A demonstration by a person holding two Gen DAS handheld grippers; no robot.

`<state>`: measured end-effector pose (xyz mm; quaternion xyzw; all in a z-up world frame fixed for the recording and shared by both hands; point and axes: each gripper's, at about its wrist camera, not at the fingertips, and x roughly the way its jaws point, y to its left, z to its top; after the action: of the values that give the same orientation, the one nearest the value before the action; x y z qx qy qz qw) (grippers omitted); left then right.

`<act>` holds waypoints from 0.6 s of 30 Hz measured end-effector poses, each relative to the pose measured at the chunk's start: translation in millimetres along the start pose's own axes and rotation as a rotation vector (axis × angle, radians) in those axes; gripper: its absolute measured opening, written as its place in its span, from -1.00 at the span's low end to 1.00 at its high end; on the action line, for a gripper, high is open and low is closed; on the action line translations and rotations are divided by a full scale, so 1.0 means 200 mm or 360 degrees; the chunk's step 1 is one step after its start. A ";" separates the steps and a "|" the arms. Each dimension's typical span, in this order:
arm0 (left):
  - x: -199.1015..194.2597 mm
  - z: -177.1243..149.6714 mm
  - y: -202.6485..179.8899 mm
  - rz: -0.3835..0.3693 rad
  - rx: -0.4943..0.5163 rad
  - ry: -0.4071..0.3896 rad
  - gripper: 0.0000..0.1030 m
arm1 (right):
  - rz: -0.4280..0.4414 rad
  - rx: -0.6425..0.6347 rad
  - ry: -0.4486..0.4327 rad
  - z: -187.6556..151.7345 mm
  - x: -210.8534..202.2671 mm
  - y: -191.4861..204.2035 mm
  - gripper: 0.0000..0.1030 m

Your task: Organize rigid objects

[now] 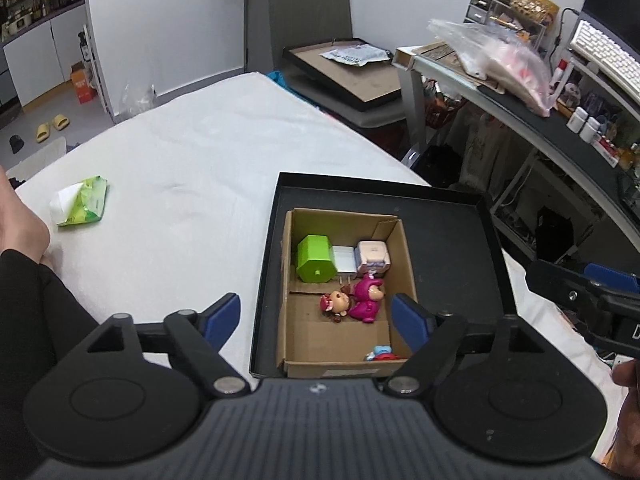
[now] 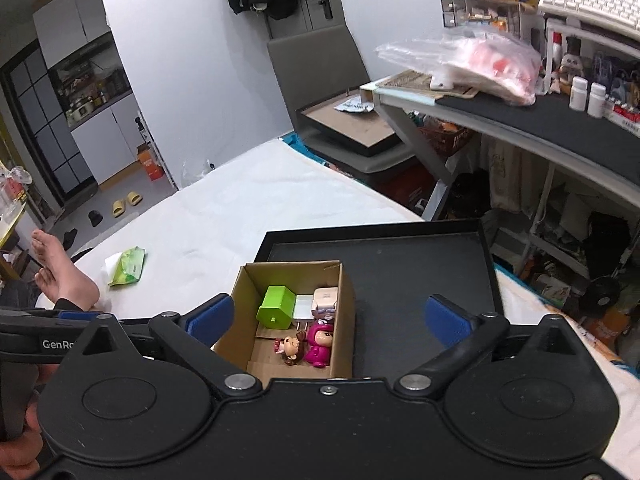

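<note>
A small cardboard box point(image 1: 396, 264) point(image 2: 344, 300) sits inside a shallow black tray point(image 1: 452, 216) point(image 2: 420, 264) on the white bed. Inside lie a green block point(image 1: 315, 259) point(image 2: 277, 306), a white charger point(image 1: 345, 261) point(image 2: 304, 306), a pale pink cube point(image 1: 373, 256) point(image 2: 325, 298), a brown-haired figurine point(image 1: 336, 304) point(image 2: 291, 347), a magenta figurine point(image 1: 367, 298) point(image 2: 319, 343) and a blue-red toy point(image 1: 382, 353) at the near wall. My left gripper point(image 1: 318, 318) hovers open over the box's near end, holding nothing. My right gripper point(image 2: 328, 320) is open above box and tray, also bare.
A green wipes packet point(image 1: 82, 202) point(image 2: 127, 266) lies on the bed point(image 1: 192, 152) to the left. A person's bare foot point(image 2: 60, 268) rests at the left edge. A cluttered desk point(image 1: 520, 120) and a chair with a black frame point(image 1: 344, 76) stand beyond the bed.
</note>
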<state>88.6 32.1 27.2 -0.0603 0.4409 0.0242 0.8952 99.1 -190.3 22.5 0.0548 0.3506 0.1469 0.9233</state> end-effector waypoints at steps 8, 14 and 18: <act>-0.14 -0.05 -0.05 -0.0014 0.0027 -0.0040 0.64 | -0.0089 -0.0031 -0.0044 -0.03 -0.15 0.00 1.00; -0.23 -0.09 -0.07 -0.0042 0.0023 -0.0073 0.67 | -0.0109 -0.0064 -0.0009 -0.06 -0.21 0.02 1.00; -0.28 -0.12 -0.10 -0.0049 0.0043 -0.0104 0.68 | -0.0125 -0.0088 -0.0017 -0.09 -0.26 0.04 1.00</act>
<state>38.1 10.2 59.1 -0.0540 0.4107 0.0064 0.9101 48.7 -199.6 43.9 0.0161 0.3435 0.1198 0.9314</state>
